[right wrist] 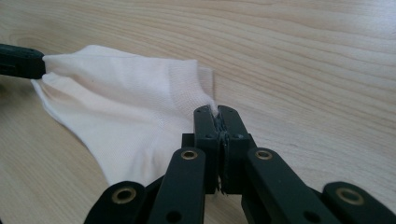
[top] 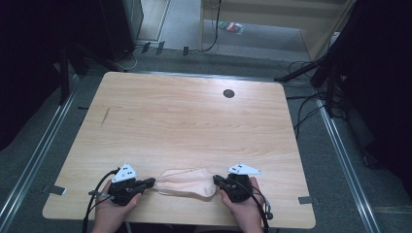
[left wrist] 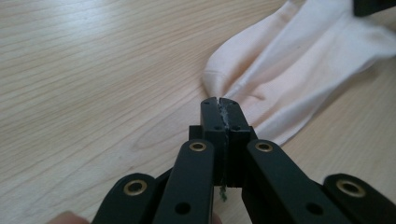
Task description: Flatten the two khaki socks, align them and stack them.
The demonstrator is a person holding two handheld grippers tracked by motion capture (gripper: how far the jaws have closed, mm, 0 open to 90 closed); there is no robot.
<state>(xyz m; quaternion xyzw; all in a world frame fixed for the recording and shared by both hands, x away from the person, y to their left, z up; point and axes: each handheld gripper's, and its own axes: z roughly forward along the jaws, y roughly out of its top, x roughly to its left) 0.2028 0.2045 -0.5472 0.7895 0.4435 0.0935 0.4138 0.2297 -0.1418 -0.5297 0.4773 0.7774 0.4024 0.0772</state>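
Wooden table (top: 194, 121) with dark round hole (top: 229, 93) seen from the high view, pale sock (top: 187, 182) stretched near front edge, left gripper (top: 151, 182) and right gripper (top: 216, 180) each clamped on one end, pinched fabric visible in gripper views, forearms cut off below.

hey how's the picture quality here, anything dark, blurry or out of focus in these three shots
High view: table well lit, surroundings nearly black, slightly soft overall. Left gripper view: left claw fairly sharp, sock and far wood soft, foreground blurred. Right gripper view: right claw and sock weave crisp, far wood grain softer.
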